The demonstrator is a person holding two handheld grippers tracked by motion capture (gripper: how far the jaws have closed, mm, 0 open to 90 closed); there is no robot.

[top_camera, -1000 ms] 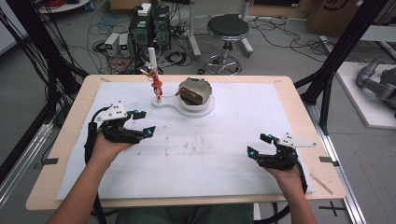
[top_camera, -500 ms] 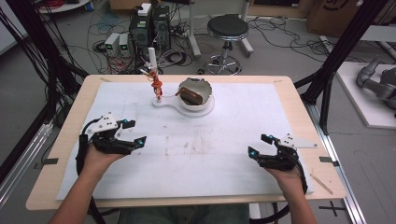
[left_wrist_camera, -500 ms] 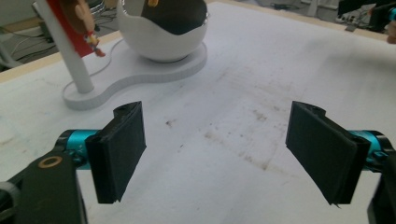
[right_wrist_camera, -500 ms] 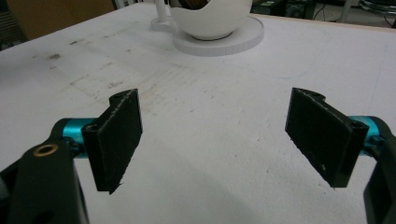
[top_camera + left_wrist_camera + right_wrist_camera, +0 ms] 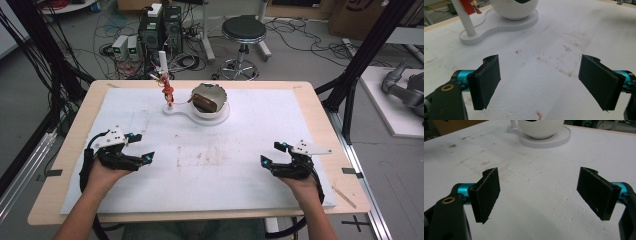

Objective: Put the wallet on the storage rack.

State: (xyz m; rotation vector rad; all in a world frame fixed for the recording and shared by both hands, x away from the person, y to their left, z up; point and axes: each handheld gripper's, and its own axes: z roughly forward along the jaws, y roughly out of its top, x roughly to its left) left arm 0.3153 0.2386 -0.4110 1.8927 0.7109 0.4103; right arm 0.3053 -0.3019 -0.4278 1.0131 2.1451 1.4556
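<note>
Nearest the person, the left tongs (image 5: 142,149) and right tongs (image 5: 267,154) rest low on the white worktop (image 5: 250,130), both gaping wide with nothing between them; the left jaws have just been opening, which suggests parked hands. Farther back, well apart from both, a white bowl (image 5: 210,99) holding something brown sits on its white stand (image 5: 176,111), beside an upright post with a small red figure (image 5: 168,90).

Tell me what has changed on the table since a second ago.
The left hand-held gripper drew back from mid-table toward the person's edge and sank to the white mat. Its jaws have just been opening, with nothing between them. Nothing was picked up or let go. The right hand-held gripper stayed put, open and empty. The white bowl on its stand, and the small red figure beside the post, stayed as they were.
</note>
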